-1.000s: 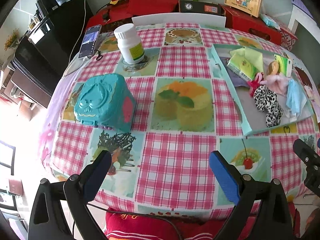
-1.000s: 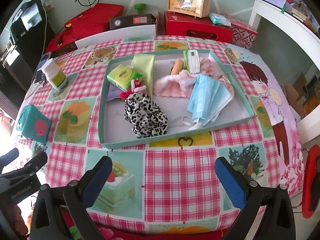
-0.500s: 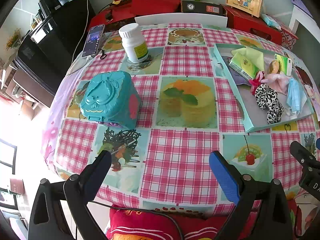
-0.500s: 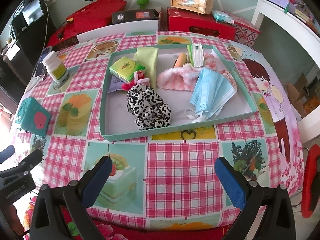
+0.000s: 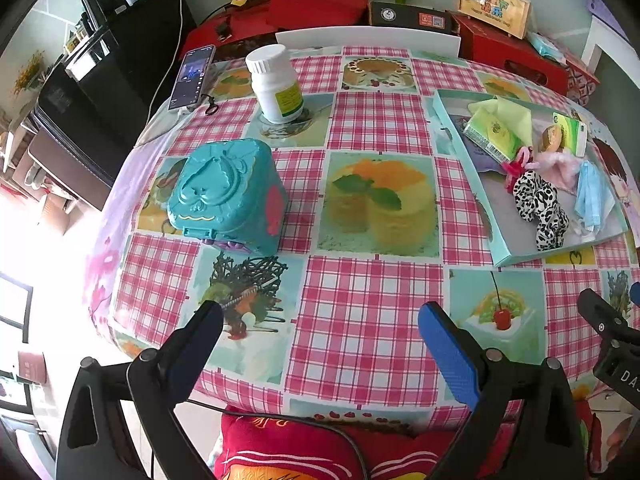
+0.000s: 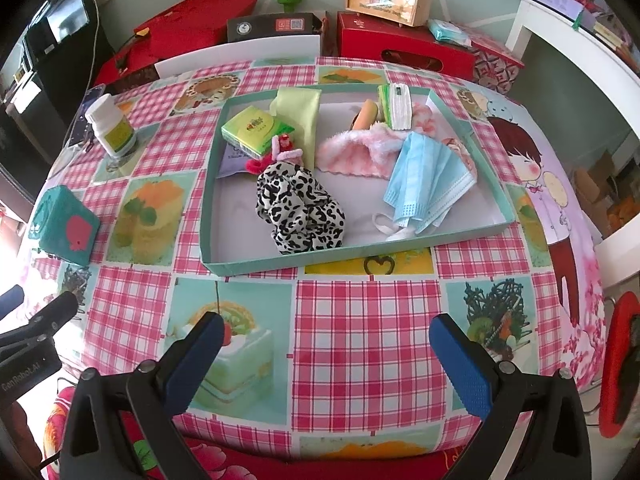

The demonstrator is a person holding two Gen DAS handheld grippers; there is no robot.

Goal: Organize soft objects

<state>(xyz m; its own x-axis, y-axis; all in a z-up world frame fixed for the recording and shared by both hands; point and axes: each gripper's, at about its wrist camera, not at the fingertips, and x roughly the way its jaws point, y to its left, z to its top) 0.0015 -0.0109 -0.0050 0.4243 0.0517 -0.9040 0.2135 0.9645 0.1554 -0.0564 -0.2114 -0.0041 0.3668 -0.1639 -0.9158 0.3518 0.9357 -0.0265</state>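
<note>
Hovering spread and empty, both the left gripper (image 5: 320,316) and right gripper (image 6: 326,328) are seen over the bench's (image 6: 360,312) near edge; soft items, seemingly a mask (image 6: 428,184) and scrunchie (image 6: 300,212), lie in the tray (image 6: 320,264).

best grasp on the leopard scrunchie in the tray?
Pinch the raised, bunched middle of the leopard scrunchie, coming from above with the right gripper, which is open. It lies loose on the tray floor, beside the near wall, so a low side approach looks blocked.
</note>
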